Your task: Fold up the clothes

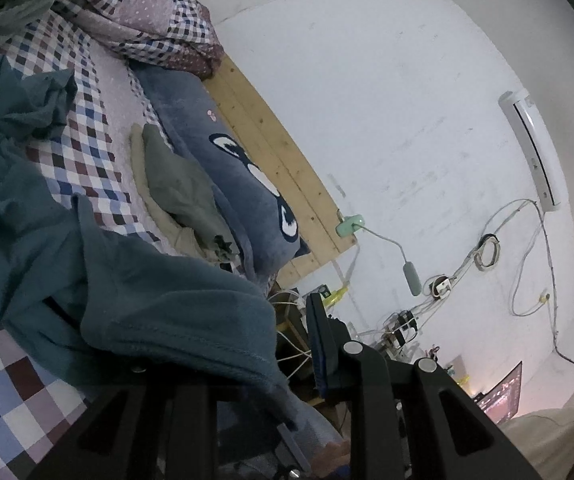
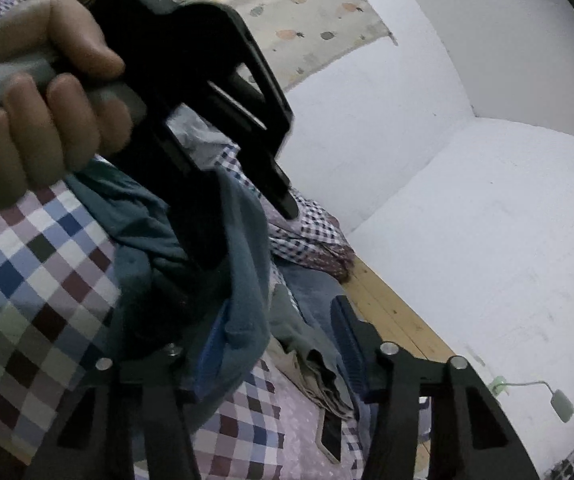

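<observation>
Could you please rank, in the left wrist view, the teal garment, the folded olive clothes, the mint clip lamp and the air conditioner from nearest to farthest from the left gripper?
1. Teal garment: draped over the left gripper, on the left.
2. Folded olive clothes: on the bed, beside the blue pillow.
3. Mint clip lamp: clamped to the wooden headboard's end.
4. Air conditioner: high on the far wall, right.

The left wrist view looks from low, very near the teal garment [image 1: 147, 280], across the bed toward the white wall [image 1: 407, 100]. The right wrist view faces the same wall [image 2: 487, 240] from close behind the left gripper's body. Both share the wooden bed rail [image 1: 287, 168].
</observation>
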Motion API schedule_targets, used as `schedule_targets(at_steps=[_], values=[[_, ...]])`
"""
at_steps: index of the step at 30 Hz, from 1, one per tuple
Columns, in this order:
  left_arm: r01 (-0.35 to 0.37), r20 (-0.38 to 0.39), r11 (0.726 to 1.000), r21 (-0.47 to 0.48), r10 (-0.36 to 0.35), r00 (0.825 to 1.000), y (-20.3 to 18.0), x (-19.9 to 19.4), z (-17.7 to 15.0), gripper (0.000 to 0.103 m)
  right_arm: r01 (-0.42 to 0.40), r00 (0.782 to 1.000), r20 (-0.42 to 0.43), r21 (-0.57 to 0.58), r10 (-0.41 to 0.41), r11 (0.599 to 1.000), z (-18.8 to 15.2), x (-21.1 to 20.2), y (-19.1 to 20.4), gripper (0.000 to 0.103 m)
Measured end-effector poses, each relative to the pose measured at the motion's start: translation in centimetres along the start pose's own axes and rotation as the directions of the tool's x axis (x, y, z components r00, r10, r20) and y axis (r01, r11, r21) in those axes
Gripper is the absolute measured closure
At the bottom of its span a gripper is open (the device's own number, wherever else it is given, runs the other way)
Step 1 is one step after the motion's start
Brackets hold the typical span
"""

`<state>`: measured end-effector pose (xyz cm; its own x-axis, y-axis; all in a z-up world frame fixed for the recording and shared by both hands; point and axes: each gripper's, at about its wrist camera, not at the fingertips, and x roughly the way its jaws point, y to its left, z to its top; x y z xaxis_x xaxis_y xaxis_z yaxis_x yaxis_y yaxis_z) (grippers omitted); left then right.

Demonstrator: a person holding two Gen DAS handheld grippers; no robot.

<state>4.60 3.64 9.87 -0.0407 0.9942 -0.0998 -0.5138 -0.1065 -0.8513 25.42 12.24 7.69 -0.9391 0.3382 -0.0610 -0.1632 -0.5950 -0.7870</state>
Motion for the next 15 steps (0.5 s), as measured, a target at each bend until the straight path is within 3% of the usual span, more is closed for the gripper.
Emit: schedule_targets(at_steps=[3,8,12,15], values=[[-0.003,-0.005,1.000,-0.001,0.003,1.000,0.0,0.2,-0.1,0.081,-0.030,1.000,0.003,-0.005,0.030,1.000,0.2,-0.3,0.2,0.060],[-0.007,-0.006,1.000,0.004,0.007,1.000,-0.1,0.3,-0.2,0.081,-0.089,0.995,-0.042,0.025,0.090,0.996,0.0,0.1,-0.4,0.093],[-0.010,-0.008,1.000,0.007,0.010,1.000,-0.1,0.5,-0.3,0.080,-0.140,0.988,-0.062,0.052,0.143,0.989,-0.2,0.4,-0.8,0.098],[0.002,-0.013,1.000,0.004,-0.002,1.000,-0.1,0.5,-0.4,0.059,-0.165,0.983,-0.067,0.076,0.170,0.983,-0.3,0.7,-1.6,0.099]])
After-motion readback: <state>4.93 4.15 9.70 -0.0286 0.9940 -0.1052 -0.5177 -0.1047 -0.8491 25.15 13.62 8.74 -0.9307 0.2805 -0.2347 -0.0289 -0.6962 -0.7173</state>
